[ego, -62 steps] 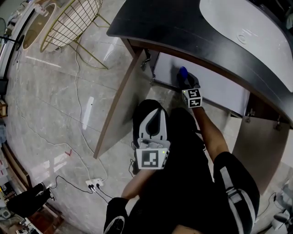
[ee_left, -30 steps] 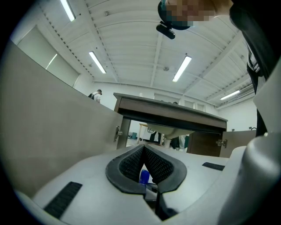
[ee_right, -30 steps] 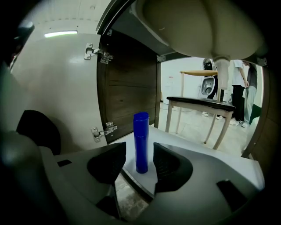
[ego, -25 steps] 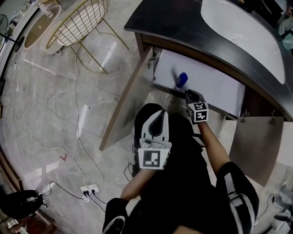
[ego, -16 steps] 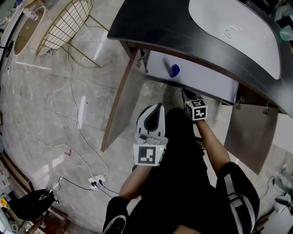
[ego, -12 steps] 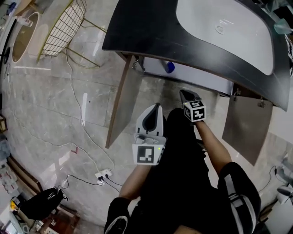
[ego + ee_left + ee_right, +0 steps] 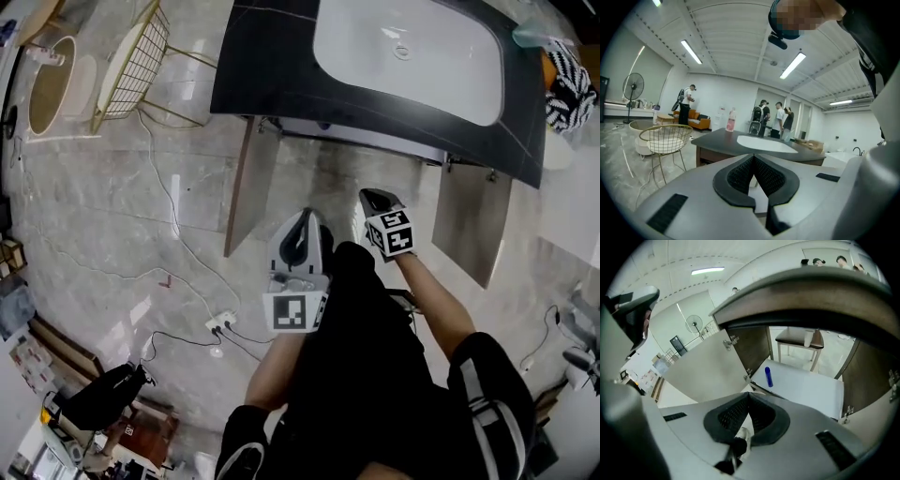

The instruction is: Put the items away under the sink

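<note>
Left hand-held gripper (image 7: 307,217) and right hand-held gripper (image 7: 372,198), both pinched shut and empty, with the blue tube (image 7: 768,377) lying on the white shelf (image 7: 811,391) under the sink (image 7: 412,52), ahead of the right one.

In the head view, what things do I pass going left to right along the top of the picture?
round tub → wire chair → sink → black-and-white striped thing
</note>
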Available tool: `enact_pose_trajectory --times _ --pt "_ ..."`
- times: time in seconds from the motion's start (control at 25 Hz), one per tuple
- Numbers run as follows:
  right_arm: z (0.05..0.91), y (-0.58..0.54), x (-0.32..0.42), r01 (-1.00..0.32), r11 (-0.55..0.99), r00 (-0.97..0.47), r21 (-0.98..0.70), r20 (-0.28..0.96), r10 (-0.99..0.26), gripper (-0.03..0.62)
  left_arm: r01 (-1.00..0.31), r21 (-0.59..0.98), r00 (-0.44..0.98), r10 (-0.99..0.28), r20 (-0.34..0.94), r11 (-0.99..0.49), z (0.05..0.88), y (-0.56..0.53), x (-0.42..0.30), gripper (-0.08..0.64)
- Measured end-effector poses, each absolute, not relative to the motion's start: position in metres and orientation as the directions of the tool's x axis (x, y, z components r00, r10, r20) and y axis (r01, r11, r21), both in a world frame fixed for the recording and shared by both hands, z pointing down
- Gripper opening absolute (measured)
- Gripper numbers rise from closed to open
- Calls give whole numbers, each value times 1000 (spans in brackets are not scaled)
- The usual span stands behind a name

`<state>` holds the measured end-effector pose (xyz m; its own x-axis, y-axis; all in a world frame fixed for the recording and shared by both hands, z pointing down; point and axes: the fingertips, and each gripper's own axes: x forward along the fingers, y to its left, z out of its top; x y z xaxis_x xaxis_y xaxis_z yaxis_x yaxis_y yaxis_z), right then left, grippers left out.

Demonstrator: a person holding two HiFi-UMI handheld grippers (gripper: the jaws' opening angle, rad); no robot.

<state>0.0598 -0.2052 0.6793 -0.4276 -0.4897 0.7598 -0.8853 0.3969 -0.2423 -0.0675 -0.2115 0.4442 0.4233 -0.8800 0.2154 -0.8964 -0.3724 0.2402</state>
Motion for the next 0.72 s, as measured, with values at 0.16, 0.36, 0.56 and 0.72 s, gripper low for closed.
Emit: enact_pose_trajectory --times 0.16,0.36,0.56,0.72 --pt "607 -171 61 -873 414 -454 -259 743 -493 11 -901 250 409 -888 209 -356 383 -176 -55 15" --pt "504 -126 69 -859 446 -479 -252 703 -526 11 -914 209 385 -904 185 -347 296 -115 -39 15" --pt "420 -79 85 -856 448 -493 -257 669 -557 11 -925 190 367 -906 210 -330 241 -54 -24 15" --pt "363 -49 92 -846 445 -524 -293 612 -592 11 -936 131 348 -918 189 -327 202 -16 -19 15"
